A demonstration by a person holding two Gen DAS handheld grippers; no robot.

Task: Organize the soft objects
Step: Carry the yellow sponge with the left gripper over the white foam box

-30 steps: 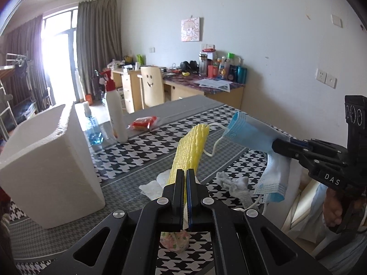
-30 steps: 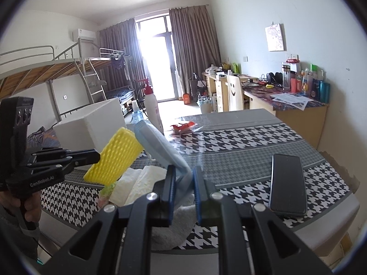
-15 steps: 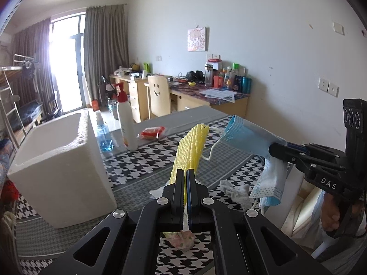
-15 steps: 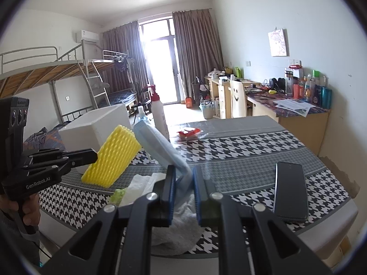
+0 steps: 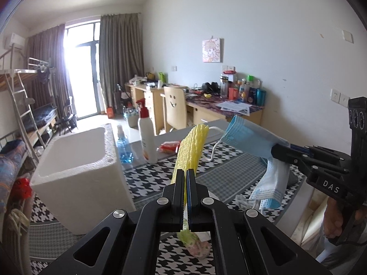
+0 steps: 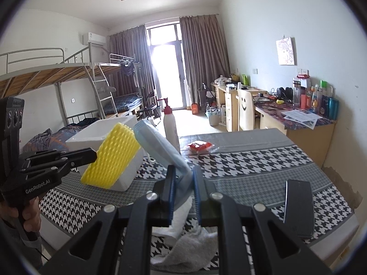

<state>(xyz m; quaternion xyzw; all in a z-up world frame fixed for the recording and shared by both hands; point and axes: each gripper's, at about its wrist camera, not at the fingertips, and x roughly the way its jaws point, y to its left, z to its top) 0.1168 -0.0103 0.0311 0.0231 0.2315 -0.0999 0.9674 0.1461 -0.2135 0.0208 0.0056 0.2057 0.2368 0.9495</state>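
A yellow foam net sleeve (image 5: 192, 146) sticks up out of my left gripper (image 5: 185, 171), which is shut on its lower end; in the right wrist view the sleeve (image 6: 112, 155) hangs in the air in front of the white foam box (image 6: 103, 130). My right gripper (image 6: 183, 171) is shut on a bundle of blue face masks (image 6: 158, 144). From the left wrist view the masks (image 5: 247, 137) droop from that gripper (image 5: 275, 151), an ear loop dangling. Both are held above the houndstooth table (image 6: 252, 160). The open-topped box (image 5: 75, 160) stands at the left.
A white spray bottle (image 5: 146, 137), a small blue bottle (image 5: 123, 146) and a red packet (image 5: 169, 146) stand behind the box. A black phone (image 6: 298, 208) lies near the right edge. Grey cloth (image 6: 190, 249), white tissue and a green-pink wad (image 5: 195, 243) lie beneath the grippers.
Both grippers have risen above the table with the sleeve and the masks still in them. The box's open top now shows more from above.
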